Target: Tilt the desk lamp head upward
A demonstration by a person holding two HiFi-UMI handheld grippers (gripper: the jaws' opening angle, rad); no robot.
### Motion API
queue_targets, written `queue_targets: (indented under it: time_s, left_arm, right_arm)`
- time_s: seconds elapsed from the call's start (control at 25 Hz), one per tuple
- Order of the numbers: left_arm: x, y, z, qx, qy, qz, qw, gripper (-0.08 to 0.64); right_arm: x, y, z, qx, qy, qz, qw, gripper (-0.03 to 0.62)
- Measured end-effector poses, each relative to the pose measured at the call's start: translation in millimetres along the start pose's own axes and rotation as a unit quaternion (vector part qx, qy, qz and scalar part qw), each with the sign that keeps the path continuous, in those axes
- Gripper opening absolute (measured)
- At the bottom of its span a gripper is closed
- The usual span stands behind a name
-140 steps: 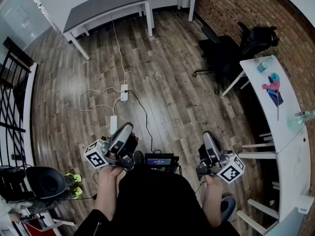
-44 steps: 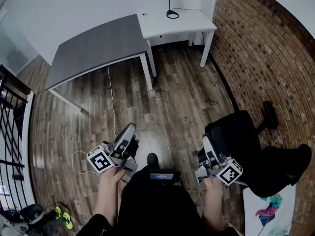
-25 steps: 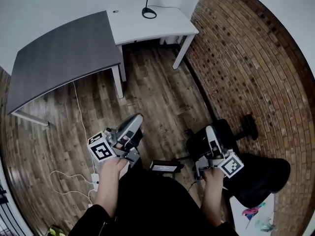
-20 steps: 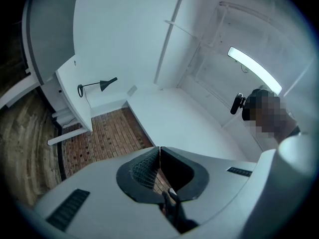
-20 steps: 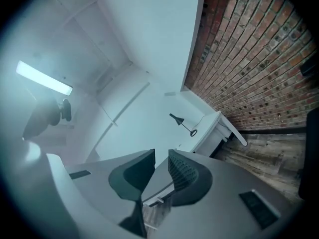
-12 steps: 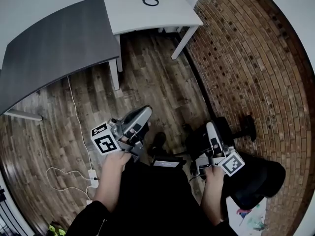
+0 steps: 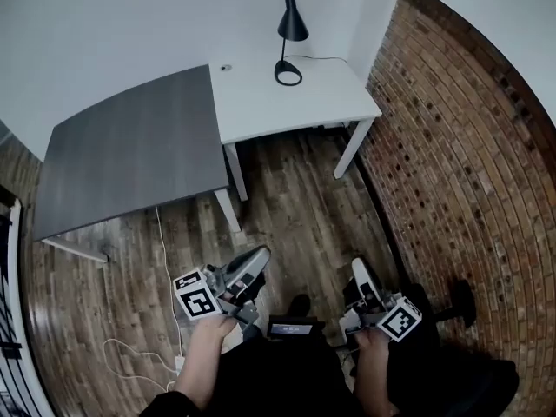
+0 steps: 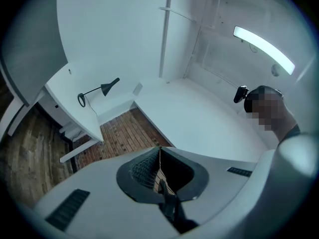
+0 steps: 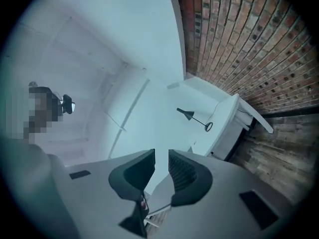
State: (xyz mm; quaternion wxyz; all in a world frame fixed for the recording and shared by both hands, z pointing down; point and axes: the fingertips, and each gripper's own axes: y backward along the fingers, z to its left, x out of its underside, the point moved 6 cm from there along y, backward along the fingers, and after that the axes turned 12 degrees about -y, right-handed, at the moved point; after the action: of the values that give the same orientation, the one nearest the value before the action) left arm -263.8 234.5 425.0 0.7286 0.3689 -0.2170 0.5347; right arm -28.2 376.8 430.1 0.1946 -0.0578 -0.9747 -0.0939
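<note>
Two empty grippers hang low, so this looks like the approach. Lower left, the left gripper (image 7: 259,257) is closed. Top centre, the black cone-shaded desk lamp (image 7: 291,26) stands on the white desk (image 7: 261,102), well apart. Lower right, the right gripper (image 7: 357,274) has parted jaws. Next: reach the shade.

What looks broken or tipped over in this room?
Nothing stands out. The desk lamp stands upright on the white desk, its head pointing down, and nothing around it looks spilled or knocked over.

Head view steeply downward; both gripper views distant, desk lamp (image 7: 292,26) common to all.
</note>
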Motion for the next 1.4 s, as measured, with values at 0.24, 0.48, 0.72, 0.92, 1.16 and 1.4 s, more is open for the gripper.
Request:
queue_targets:
  time_s: [0.24, 0.48, 0.72, 0.92, 1.16, 1.4]
  left_arm:
    - [-8, -60, 23, -0.033, 0.003, -0.014, 0.9994, 0.015]
    - [-11, -104, 38, -0.032, 0.0, -0.01, 0.9994, 0.015]
    - [-12, -141, 64, -0.014, 0.028, -0.013, 0.9994, 0.015]
    - [-14, -174, 107, 0.008, 0.051, -0.022, 0.9984, 0.015]
    - [-49, -226, 172, 0.051, 0.076, -0.056, 0.9943, 0.015]
    - [-90, -254, 237, 0.044, 0.098, -0.087, 0.9904, 0.015]
  right_arm:
    - [-54, -34, -22, -0.039, 0.006, 0.026, 0.999, 0.089]
    - [-98, -44, -44, -0.055, 0.015, 0.021, 0.998, 0.089]
    - [-128, -53, -59, -0.055, 0.018, 0.007, 0.998, 0.089]
    - [-149, -80, -73, -0.038, 0.037, 0.011, 0.999, 0.089]
    - [-186, -150, -86, -0.042, 0.051, 0.017, 0.998, 0.089]
    - [-224, -224, -87, -0.019, 0.091, 0.045, 0.995, 0.089]
